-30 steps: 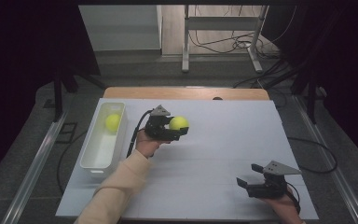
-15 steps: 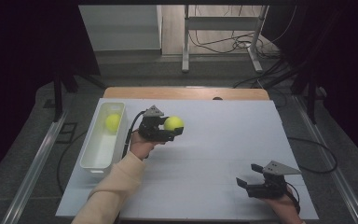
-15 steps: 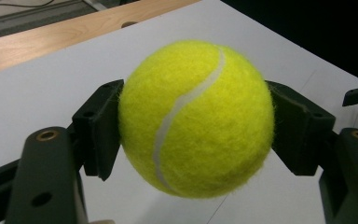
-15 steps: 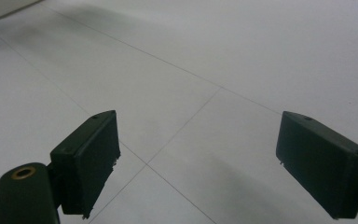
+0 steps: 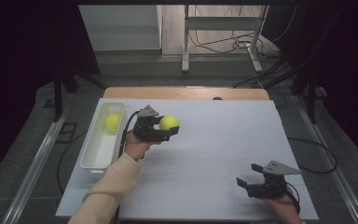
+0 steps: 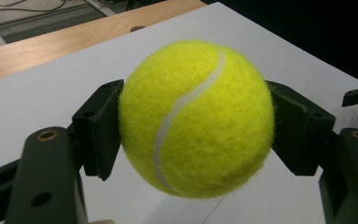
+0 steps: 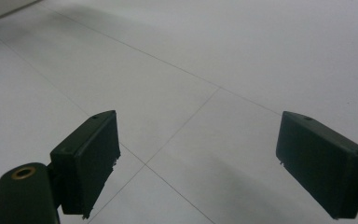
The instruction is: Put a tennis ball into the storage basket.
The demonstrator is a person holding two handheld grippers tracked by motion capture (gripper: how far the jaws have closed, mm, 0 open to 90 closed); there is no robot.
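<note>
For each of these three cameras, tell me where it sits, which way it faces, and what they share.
High view: above the person's side, facing forward and down at the table, bin, both hands and grippers.
Left gripper view: rides the left gripper, looking along its fingers clamping a ball.
Right gripper view: rides the right gripper, fingers apart over bare table.
Shared: the ball shows in high and left views.
</note>
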